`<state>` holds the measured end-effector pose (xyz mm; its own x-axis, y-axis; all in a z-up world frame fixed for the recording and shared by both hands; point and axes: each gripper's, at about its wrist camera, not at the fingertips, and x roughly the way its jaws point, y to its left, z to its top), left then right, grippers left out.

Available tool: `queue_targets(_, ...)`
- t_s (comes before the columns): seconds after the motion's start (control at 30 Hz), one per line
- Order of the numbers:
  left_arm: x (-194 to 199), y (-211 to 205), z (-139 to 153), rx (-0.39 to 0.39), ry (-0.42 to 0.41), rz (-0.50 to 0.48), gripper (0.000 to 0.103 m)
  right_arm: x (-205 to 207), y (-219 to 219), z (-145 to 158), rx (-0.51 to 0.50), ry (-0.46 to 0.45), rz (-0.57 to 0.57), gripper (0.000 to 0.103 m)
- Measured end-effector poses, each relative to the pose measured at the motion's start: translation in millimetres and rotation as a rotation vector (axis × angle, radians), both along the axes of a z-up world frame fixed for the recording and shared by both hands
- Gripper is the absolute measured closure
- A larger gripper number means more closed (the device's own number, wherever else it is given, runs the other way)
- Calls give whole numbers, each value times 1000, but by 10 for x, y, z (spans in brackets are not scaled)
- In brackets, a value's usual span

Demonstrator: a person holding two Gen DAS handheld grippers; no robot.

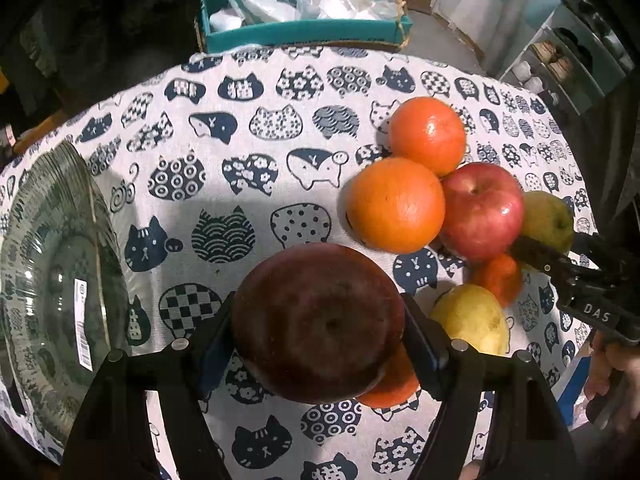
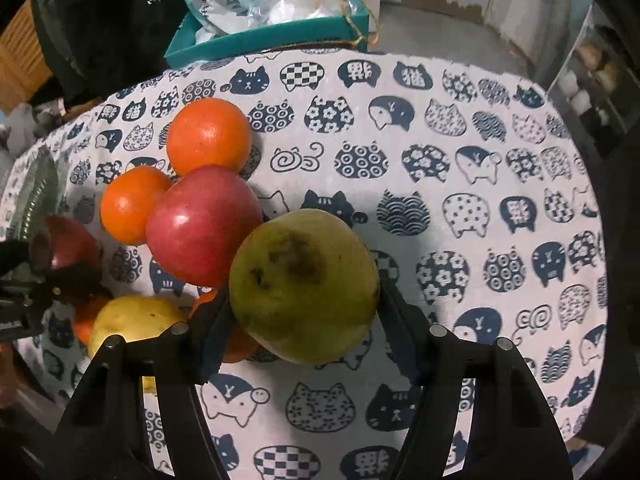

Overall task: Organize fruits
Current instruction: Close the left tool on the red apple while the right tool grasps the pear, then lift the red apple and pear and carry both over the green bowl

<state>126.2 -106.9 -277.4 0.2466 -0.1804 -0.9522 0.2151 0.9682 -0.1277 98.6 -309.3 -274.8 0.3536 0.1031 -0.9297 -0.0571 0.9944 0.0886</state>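
Observation:
My left gripper is shut on a dark red apple, held above the cat-print tablecloth. A clear glass plate lies to its left. My right gripper is shut on a green pear; the pear also shows in the left wrist view. On the cloth lie two oranges, a red apple, a yellow pear and smaller orange fruits. The red apple sits just left of the held pear.
A teal box with plastic bags stands beyond the table's far edge. A shelf unit is at the far right. The cloth right of the fruit pile is bare.

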Motion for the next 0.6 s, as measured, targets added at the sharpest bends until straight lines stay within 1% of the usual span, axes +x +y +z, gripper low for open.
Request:
queue_targets(0.17,-48,5,186,1,-52,-3,26,-64,-34,77,-17,-21,-7,36)
queue_targets(0.37,-101,65,375,-15,-96,8,26,-134,-46,218,-38,-60,-13,36)
queue_targets(0.6,-183,161,607,-36,-147,24,26,-182,-8,496,-40,-129,-11,36)
